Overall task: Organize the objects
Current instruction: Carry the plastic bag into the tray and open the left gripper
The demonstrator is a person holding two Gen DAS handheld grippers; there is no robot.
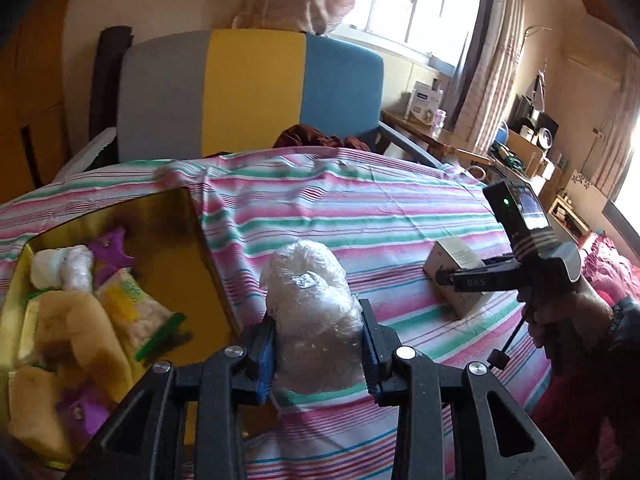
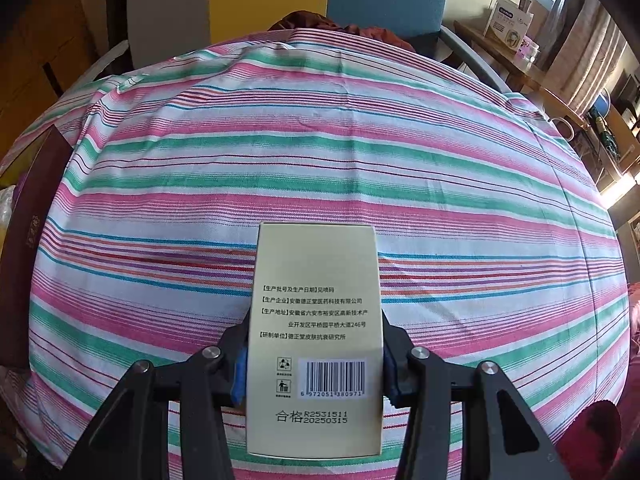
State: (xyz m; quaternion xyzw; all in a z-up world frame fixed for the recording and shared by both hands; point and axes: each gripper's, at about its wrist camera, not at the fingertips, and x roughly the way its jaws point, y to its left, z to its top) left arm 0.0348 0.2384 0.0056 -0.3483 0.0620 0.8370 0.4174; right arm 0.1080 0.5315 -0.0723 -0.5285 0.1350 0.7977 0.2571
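Fingers of my left gripper (image 1: 318, 344) pinch a plastic-wrapped bundle (image 1: 310, 304) above the striped sheet (image 1: 360, 216). My right gripper (image 2: 314, 364) clamps a cream box (image 2: 316, 320) on both sides, over the same sheet. Left of the bundle sits an open yellow box (image 1: 176, 240) holding snack packets (image 1: 132, 308), a purple pack (image 1: 114, 242) and wrapped rolls (image 1: 60, 266). Beyond stands a grey, yellow and blue headboard (image 1: 252, 92).

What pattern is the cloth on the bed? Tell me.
Striped cloth: pink, green and white bands with thin red and blue lines. Right wrist view shows it best.
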